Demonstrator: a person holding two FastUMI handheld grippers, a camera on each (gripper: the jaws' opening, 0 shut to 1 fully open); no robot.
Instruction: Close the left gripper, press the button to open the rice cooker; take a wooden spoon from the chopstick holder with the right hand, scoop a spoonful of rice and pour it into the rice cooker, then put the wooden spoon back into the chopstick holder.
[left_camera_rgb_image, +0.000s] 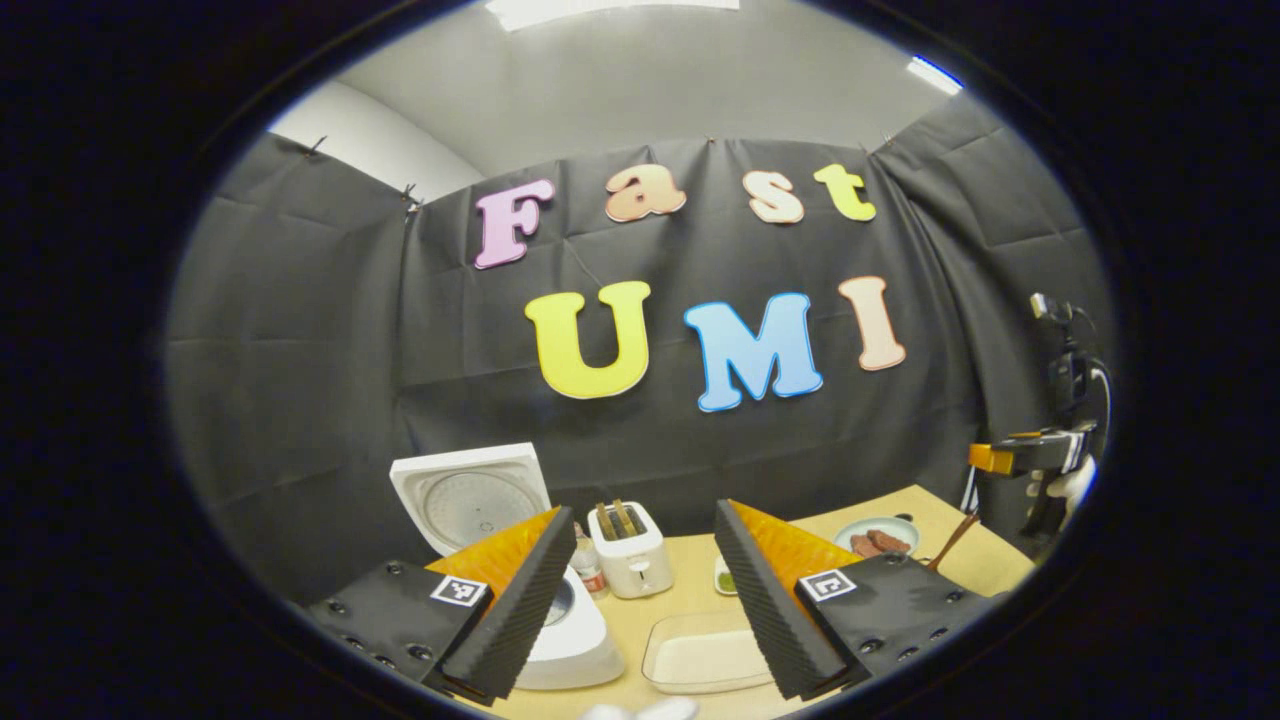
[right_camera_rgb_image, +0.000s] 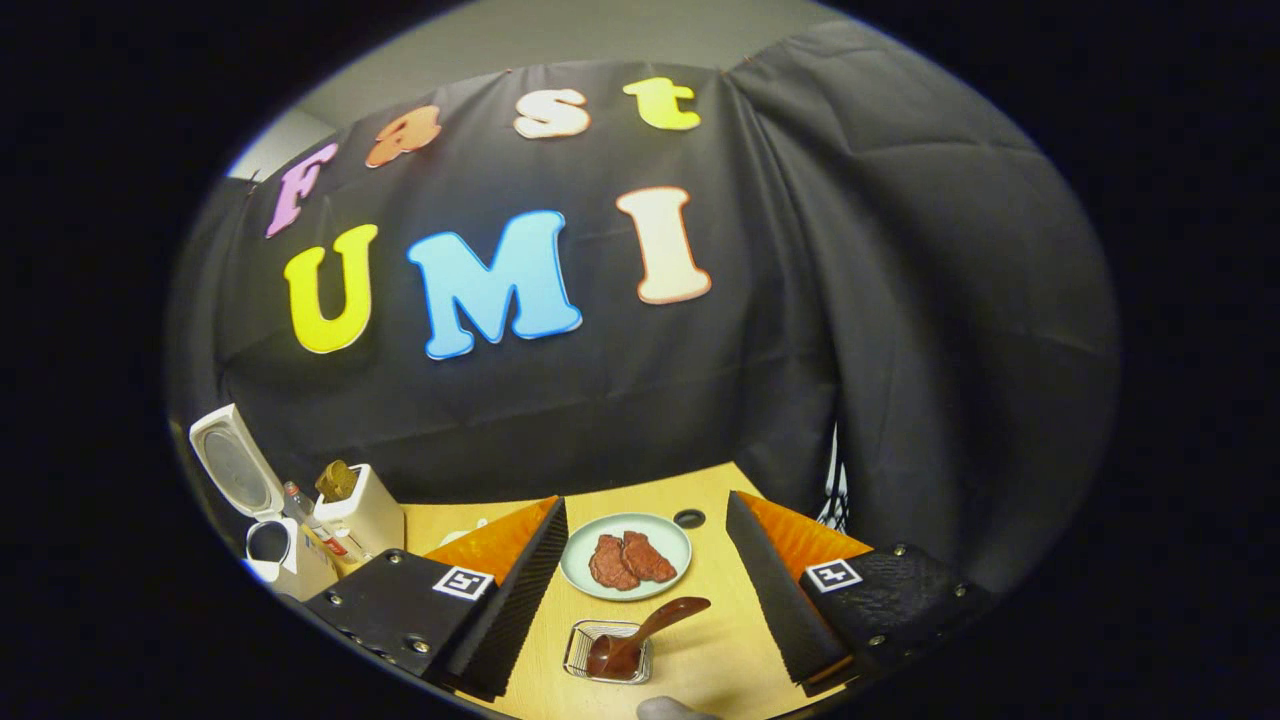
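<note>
The white rice cooker (left_camera_rgb_image: 575, 635) stands at the left with its lid (left_camera_rgb_image: 470, 495) raised; it also shows as the cooker (right_camera_rgb_image: 270, 545) far left in the right gripper view. My left gripper (left_camera_rgb_image: 645, 512) is open and empty, above a clear tray of rice (left_camera_rgb_image: 700, 655). A dark wooden spoon (right_camera_rgb_image: 645, 630) sits in the wire chopstick holder (right_camera_rgb_image: 580, 655), leaning right. My right gripper (right_camera_rgb_image: 647, 502) is open above it, touching nothing. In the left gripper view the spoon handle (left_camera_rgb_image: 952, 540) sticks up at the right, below the right gripper's body (left_camera_rgb_image: 1030, 455).
A white toaster (left_camera_rgb_image: 630, 550) with bread stands behind the tray, beside a small bottle (left_camera_rgb_image: 588, 570) and a little green dish (left_camera_rgb_image: 725, 580). A plate of meat (right_camera_rgb_image: 625, 555) lies beyond the holder. The table (right_camera_rgb_image: 720, 640) ends at the black cloth wall.
</note>
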